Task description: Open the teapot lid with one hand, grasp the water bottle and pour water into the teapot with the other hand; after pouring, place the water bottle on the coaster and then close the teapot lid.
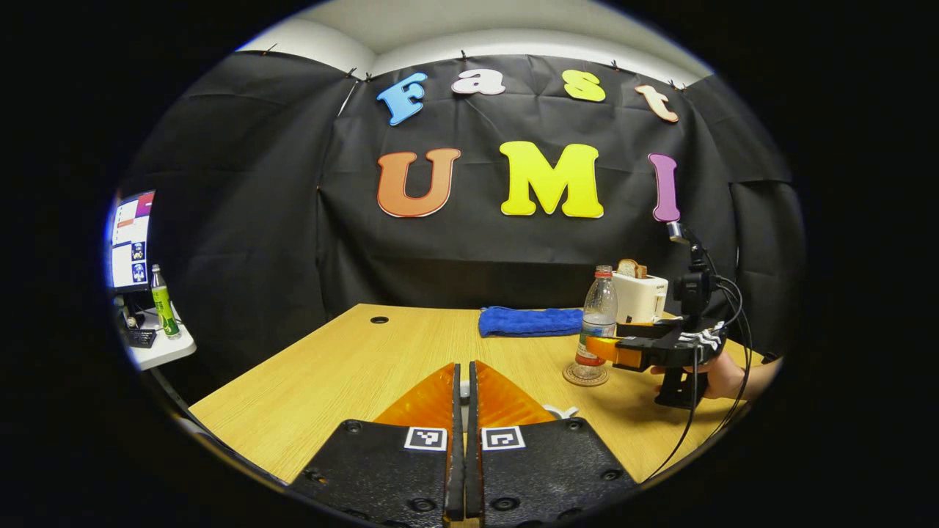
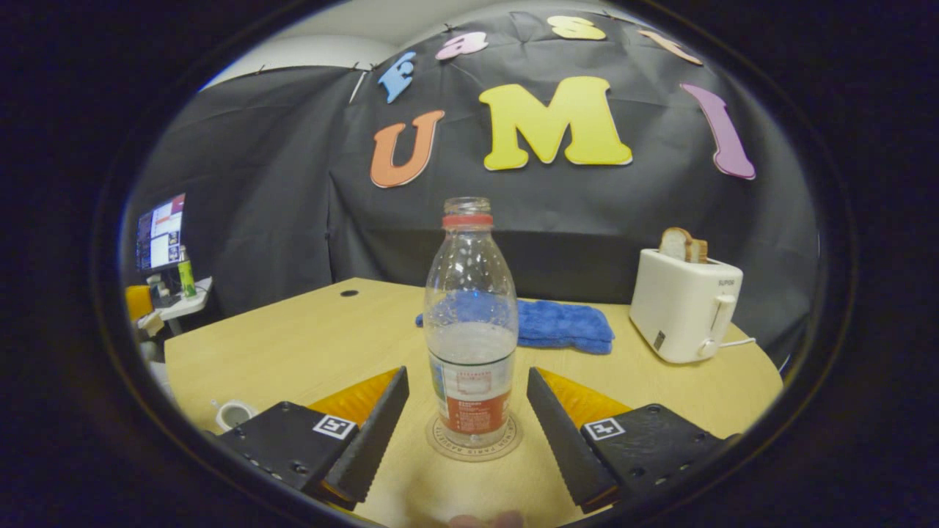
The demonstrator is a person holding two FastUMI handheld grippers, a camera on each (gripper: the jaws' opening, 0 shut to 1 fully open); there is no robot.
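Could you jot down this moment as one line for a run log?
water bottle: upright on coaster | right hand-held gripper: open, fingers flanking bottle | left hand-held gripper: shut

The bottle stands upright on the coaster on the table; behind it, toward the far edge, lies the cloth; the toaster stands right of the cloth, near the far right corner; a cup sits at the near left edge.
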